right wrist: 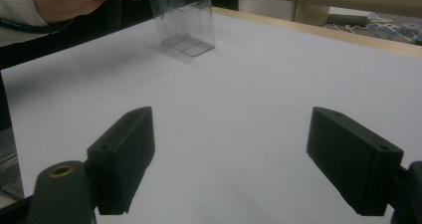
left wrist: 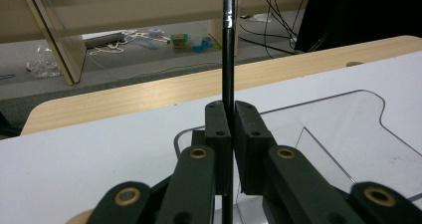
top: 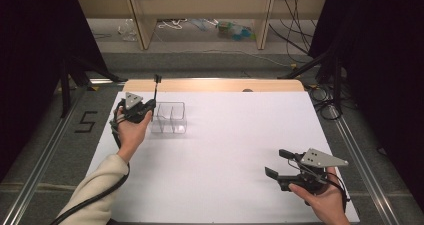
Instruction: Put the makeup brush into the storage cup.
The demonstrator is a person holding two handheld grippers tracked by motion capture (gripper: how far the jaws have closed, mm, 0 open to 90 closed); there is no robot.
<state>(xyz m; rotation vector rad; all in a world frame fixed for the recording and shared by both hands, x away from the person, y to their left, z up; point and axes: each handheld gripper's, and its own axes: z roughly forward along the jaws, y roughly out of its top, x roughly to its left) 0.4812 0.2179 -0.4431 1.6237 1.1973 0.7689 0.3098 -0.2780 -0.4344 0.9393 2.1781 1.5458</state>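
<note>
Right gripper: the right gripper (top: 275, 163) rests low over the near right part of the white table (top: 235, 150), held by the right hand (top: 322, 197). Its jaws stand wide apart and nothing is between them; in the right gripper view only bare white surface lies ahead of the two black pads.

Left gripper: the left gripper (top: 150, 106) is at the far left of the table, in the left hand (top: 131, 135). Its jaws are closed on a thin black rod (left wrist: 228, 59), perhaps a pen. The rod stands nearly upright and rises above the jaws; a shiny ring is near its top.

Clear organizer: a transparent plastic organizer (top: 170, 117) with an inner divider stands just beside the left gripper, on its right side in the high view. In the left gripper view its clear wall (left wrist: 348, 129) is directly below and behind the jaws.

Step in hand: it seems that the rod is to be put into one compartment of the organizer.

How to do it well: keep the rod upright, bring its lower end over one compartment and not over the divider, lower it slowly, and open the jaws only when the end touches the bottom. The organizer looks light and can tip, so the rod should not push its wall.

Far edge: the wooden table edge (top: 215, 85) is behind the organizer.
</note>
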